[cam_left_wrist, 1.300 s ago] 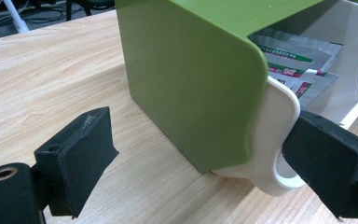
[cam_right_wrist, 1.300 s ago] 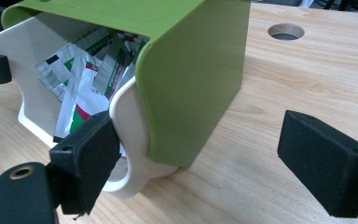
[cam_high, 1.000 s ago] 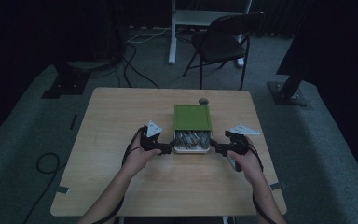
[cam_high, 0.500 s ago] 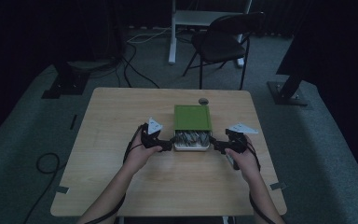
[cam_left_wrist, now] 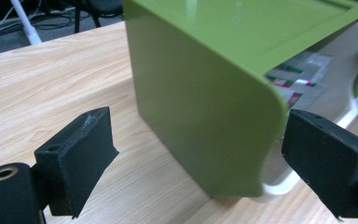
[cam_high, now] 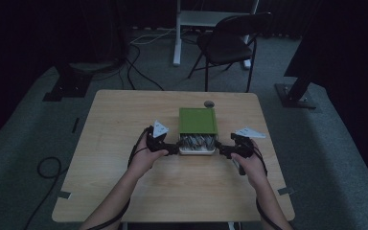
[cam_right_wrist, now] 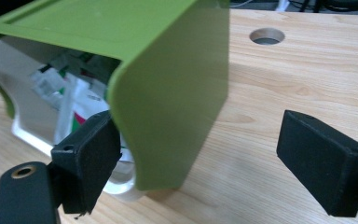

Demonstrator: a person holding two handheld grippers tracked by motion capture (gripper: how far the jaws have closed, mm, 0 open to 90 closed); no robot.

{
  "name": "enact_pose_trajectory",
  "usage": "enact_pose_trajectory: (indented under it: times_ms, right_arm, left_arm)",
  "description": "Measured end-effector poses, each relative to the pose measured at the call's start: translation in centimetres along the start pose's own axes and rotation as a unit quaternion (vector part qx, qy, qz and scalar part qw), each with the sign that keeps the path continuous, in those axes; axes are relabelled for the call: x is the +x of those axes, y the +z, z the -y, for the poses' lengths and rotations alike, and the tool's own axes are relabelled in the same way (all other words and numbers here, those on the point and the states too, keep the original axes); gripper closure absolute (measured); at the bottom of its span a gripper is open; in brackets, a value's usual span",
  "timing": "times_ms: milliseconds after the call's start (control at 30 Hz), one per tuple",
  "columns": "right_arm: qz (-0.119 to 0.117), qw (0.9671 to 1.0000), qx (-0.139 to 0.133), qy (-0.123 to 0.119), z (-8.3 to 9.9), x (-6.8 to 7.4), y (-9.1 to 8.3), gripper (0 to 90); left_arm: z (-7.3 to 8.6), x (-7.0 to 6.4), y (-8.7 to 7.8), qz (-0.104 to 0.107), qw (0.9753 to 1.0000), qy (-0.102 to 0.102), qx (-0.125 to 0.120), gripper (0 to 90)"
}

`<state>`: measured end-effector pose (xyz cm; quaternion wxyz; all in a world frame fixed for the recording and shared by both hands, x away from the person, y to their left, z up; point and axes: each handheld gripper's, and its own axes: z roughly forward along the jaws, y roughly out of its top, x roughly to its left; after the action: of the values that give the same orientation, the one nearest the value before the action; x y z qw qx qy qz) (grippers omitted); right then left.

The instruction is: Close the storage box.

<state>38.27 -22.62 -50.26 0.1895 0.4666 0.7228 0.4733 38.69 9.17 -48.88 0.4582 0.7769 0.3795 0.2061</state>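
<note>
Green glossy plastic box sleeve (cam_left_wrist: pixel 205 102) sits between wide-open left gripper (cam_high: pixel 171 146) and right gripper (cam_high: pixel 223 151), and uneven closing could skew it, spilling packets (cam_right_wrist: pixel 70 93) from the white tray (cam_right_wrist: pixel 37 126).

- No legible text, brand, number or sign anywhere.
- Printed packets (cam_right_wrist: pixel 81 100) inside the white tray (cam_right_wrist: pixel 25 123) under the green cover (cam_right_wrist: pixel 168 88): red, green and white markings, too blurred to read in the right gripper view.
- Same packets (cam_left_wrist: pixel 298 77) in the left gripper view: coloured bands and pale patches, lettering not resolvable.
- Packets (cam_high: pixel 197 141) in the high view: too small and dim to read.
- Green cover (cam_high: pixel 198 120): plain, unmarked on its visible top and sides.
</note>
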Motion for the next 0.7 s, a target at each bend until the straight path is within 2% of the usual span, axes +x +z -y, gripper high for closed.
enact_pose_trajectory:
  times_ms: [133, 200, 267, 467, 700]
  right_arm:
    - [-0.016, 0.9998, -0.01, -0.002, 0.0, 0.3, -0.2, 13.2]
    - [-0.017, 0.9996, -0.006, -0.021, 0.2, 0.5, -0.3, 13.0]
    - [-0.024, 0.9995, -0.009, -0.02, 0.3, 0.5, -0.4, 13.0]
    - [-0.011, 0.9997, -0.013, -0.015, 0.3, 0.0, -0.9, 13.1]
    - [-0.005, 0.9997, -0.012, -0.022, 0.5, -0.3, -1.4, 13.1]
  left_arm:
    - [-0.1, -0.4, -0.3, 0.005, 1.0, 0.002, -0.006, 9.9]
    - [-0.1, -0.6, -0.6, 0.018, 0.9998, -0.006, -0.008, 9.9]
    - [0.1, -0.7, -0.8, 0.016, 0.9999, -0.002, -0.002, 9.9]
    - [0.1, -0.6, -1.3, 0.011, 0.9999, -0.004, -0.008, 9.9]
    - [0.2, -0.2, -2.1, 0.003, 0.9999, -0.002, -0.013, 9.9]
